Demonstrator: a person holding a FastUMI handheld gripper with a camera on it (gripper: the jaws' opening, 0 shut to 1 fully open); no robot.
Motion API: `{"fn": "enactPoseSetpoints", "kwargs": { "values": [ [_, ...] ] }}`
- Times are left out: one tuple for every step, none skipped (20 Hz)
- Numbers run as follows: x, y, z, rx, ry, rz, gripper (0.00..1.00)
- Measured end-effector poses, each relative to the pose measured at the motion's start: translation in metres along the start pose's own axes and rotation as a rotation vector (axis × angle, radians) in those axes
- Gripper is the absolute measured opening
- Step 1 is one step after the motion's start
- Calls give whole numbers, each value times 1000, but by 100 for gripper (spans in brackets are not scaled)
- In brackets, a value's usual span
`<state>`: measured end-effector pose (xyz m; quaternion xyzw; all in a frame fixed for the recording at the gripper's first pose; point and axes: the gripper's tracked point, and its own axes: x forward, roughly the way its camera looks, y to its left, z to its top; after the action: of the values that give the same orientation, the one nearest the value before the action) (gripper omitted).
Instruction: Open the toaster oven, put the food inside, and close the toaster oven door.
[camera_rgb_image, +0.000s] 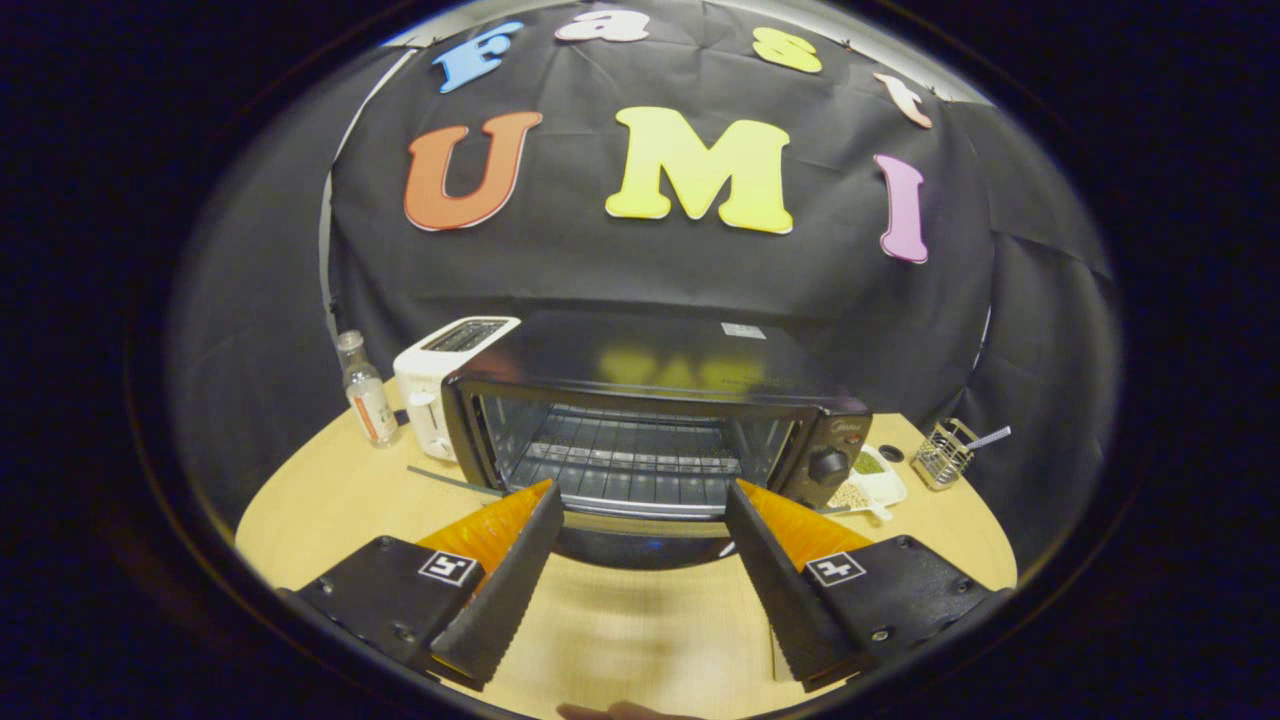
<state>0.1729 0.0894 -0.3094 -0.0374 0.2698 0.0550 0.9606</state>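
A black toaster oven (650, 400) stands on the round wooden table (330, 490), just ahead of my fingers. Its door (640, 548) is folded down toward me, lying dark between the fingertips. Inside, the wire rack (620, 455) is bare. My gripper (641, 490) is open, its fingers spread wide in front of the oven's mouth with nothing between them. The control knob (830, 466) sits on the oven's right panel. I see no food on the rack or in the gripper.
Left of the oven stand a white slot toaster (440, 385) and a small clear bottle (365, 395). To the oven's right lie a white dish with seeds (872, 480) and a wire holder (945, 458). A fingertip (620, 712) shows below the fingers.
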Motion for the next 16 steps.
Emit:
{"fn": "enactPoseSetpoints", "kwargs": {
  "values": [
    [-4, 0, -8, 2, 2, 7, 100],
    [-7, 0, -16, -2, 7, 11, 100],
    [-11, 1, -24, -9, 11, 11, 100],
    [-14, 1, -34, -17, 20, 9, 100],
    [-18, 2, -42, -20, 22, 7, 100],
    [-20, 3, -53, -25, 34, 7, 100],
    [-22, 4, -62, -28, 45, 8, 100],
    [-21, 6, -73, -26, 67, 14, 100],
    [-22, 7, -83, -24, 93, 19, 100],
    [-22, 7, -91, -21, 113, 21, 100],
    [-22, 9, -95, -27, 115, 22, 100],
    [-22, 10, -98, -33, 112, 17, 100],
    [-21, 11, -101, -28, 118, 17, 100],
    [-21, 12, -106, -17, 130, 16, 100],
    [-20, 14, -110, -9, 144, 19, 100],
    [-19, 15, -115, -3, 166, 24, 100]
  ]
}}
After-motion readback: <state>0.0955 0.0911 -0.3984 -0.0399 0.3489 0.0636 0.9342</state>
